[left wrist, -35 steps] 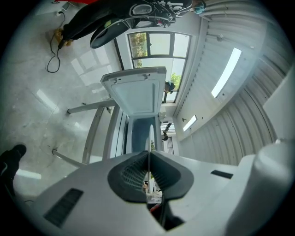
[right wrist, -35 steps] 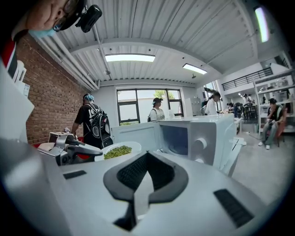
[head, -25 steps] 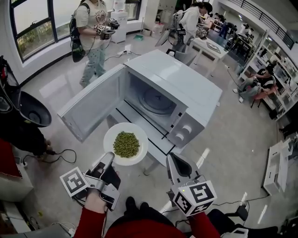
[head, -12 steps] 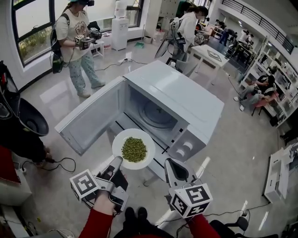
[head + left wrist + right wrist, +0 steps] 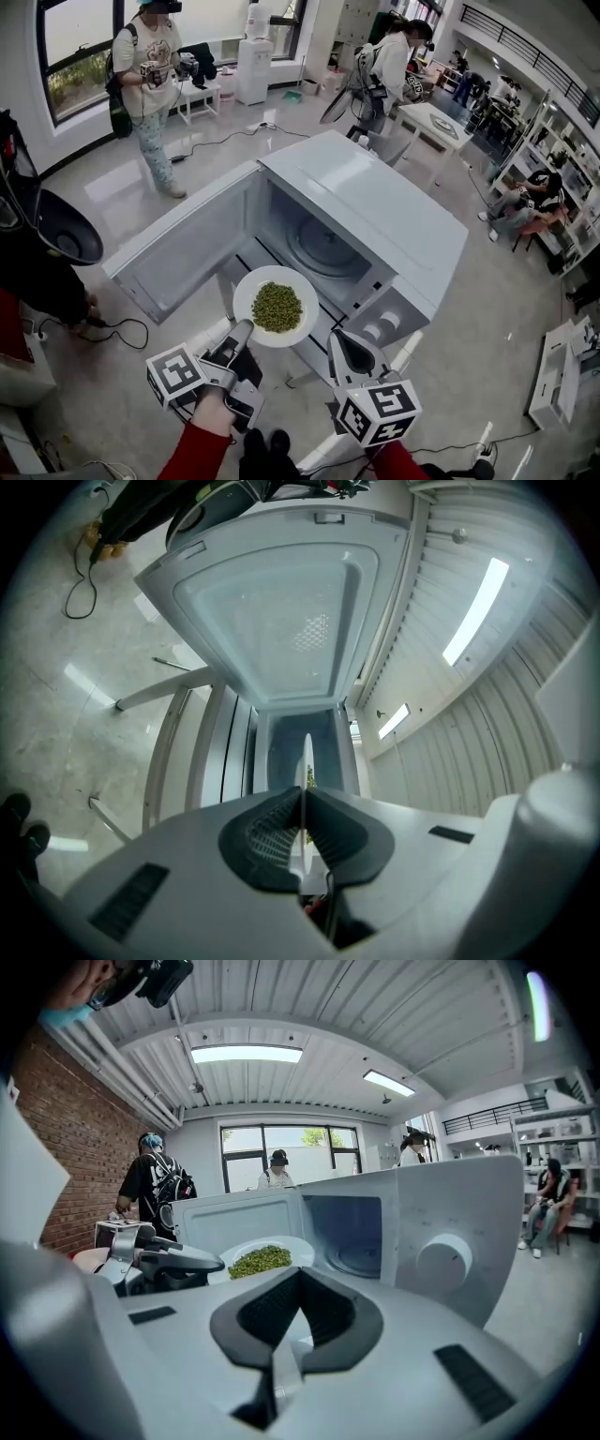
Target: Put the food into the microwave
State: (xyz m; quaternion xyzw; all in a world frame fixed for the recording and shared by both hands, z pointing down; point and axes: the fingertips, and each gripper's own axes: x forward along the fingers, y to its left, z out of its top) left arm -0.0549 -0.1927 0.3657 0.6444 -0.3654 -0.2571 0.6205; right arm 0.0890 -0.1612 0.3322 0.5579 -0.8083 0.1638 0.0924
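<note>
The white microwave [image 5: 375, 206] stands in front of you with its door [image 5: 178, 253] swung wide to your left, and the glass turntable [image 5: 323, 246] shows inside the cavity. Your white plate [image 5: 255, 286] hangs level at the mouth of the opening, not yet inside, with the green food [image 5: 277, 307] heaped at its middle. Your left gripper [image 5: 240, 332] has its fingers clamped on the plate's near rim. Your right gripper [image 5: 342, 345] is just beside it, its fingers closed on nothing.

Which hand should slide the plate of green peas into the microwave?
Left. The left gripper is shut on the rim of the plate, which faces the open microwave. The right gripper holds nothing.
</note>
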